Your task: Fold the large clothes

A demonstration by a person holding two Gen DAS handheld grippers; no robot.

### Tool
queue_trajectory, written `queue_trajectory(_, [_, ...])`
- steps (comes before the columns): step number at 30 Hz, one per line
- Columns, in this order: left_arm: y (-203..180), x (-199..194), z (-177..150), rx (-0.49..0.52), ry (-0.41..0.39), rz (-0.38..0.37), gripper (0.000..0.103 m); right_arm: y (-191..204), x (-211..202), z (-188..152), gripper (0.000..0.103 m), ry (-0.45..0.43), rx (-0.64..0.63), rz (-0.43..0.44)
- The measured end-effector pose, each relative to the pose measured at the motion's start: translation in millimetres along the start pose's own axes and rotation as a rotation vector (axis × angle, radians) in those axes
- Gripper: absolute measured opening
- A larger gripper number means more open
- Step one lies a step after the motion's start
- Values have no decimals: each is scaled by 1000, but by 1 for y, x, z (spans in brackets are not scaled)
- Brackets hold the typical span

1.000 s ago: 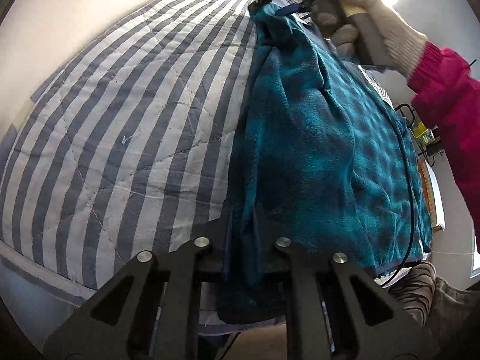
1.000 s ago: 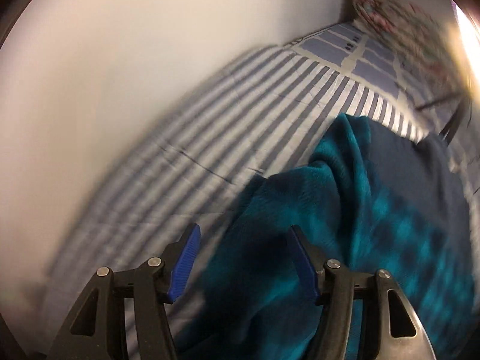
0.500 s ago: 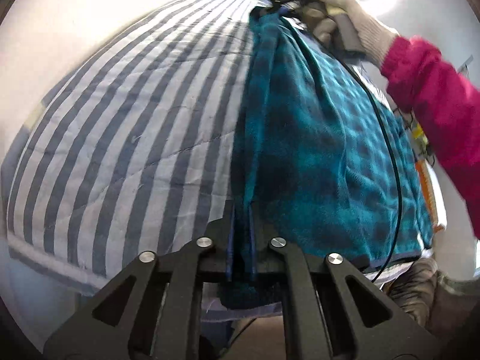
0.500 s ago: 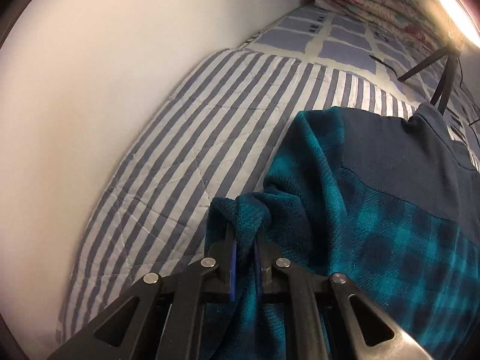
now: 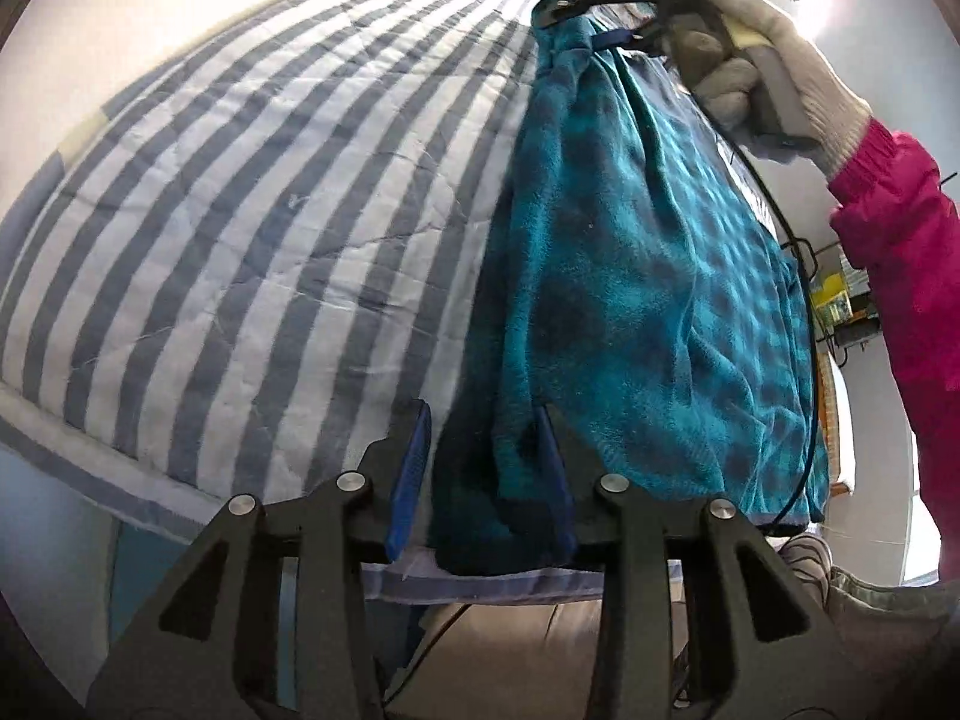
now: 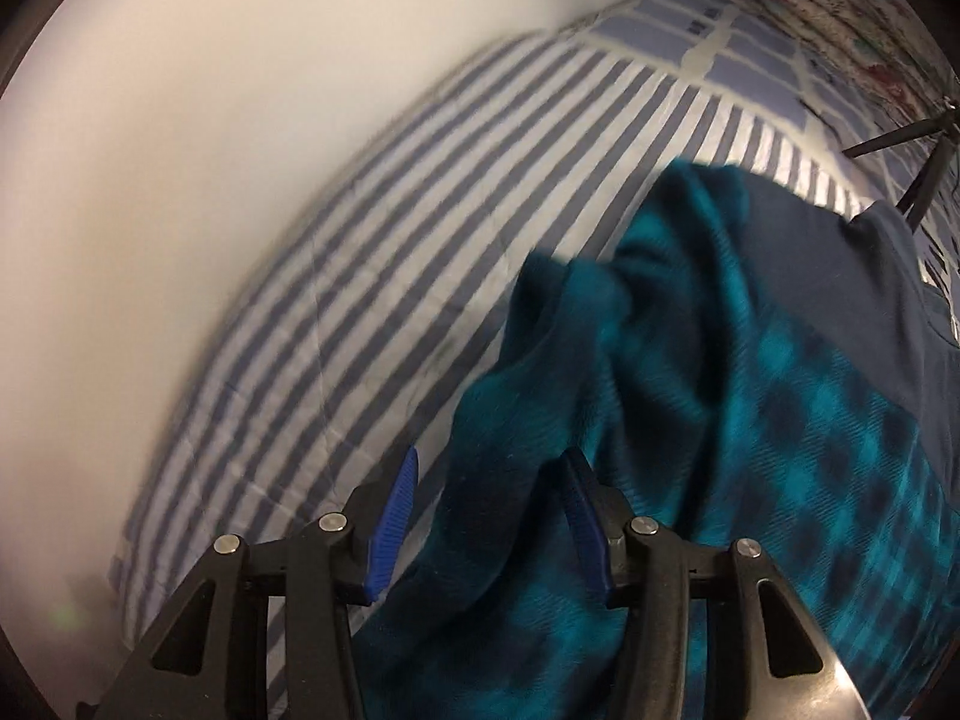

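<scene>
— While both sets of jaws are opening, which step is this?

— Letting go after a fold, I'd judge. The teal plaid garment (image 5: 648,276) lies along the striped quilt (image 5: 252,228), running from six o'clock up to twelve in the left wrist view.

— And the left gripper (image 5: 480,468)?

— Partly open; the garment's dark hem sits between the pads, against the right-hand one only, unclamped.

— The right gripper (image 6: 489,525)?

— About half open, fabric loose between its fingers, at five o'clock of the quilt.

— Next?

— Probably lifting clear, then finding a fresh edge for another fold.
</scene>
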State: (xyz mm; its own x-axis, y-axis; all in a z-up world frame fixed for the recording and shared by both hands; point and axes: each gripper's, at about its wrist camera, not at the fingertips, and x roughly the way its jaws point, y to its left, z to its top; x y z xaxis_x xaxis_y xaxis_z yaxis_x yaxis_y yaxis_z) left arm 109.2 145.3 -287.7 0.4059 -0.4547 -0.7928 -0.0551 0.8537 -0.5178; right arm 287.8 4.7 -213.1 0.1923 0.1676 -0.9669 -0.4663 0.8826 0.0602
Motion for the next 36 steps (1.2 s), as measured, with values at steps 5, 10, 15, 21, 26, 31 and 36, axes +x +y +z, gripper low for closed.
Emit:
queue_trajectory(5, [-19, 2, -4, 43, 3, 3, 5, -4, 27, 1, 62, 25, 74, 22])
queue_trajectory(10, [-48, -15, -8, 123, -39, -9, 4, 6, 28, -4, 30, -13, -17, -84])
queue_trajectory(15, [-76, -22, -9, 179, -62, 1, 4, -27, 2, -12, 8, -79, 101, 64])
queue_trajectory(21, [-104, -25, -10, 233, -67, 4, 4, -84, -32, -41, 7, -202, 245, 274])
queue_trajectory(26, [-134, -25, -17, 303, -63, 7, 4, -134, -52, -71, 7, -282, 341, 407])
queue_trajectory(31, [-172, -13, -27, 400, -23, 10, 4, -161, -62, -97, 7, -325, 402, 450])
queue_trajectory(36, [-203, 11, -40, 472, 28, 4, 4, -210, -59, -131, 7, -342, 490, 476])
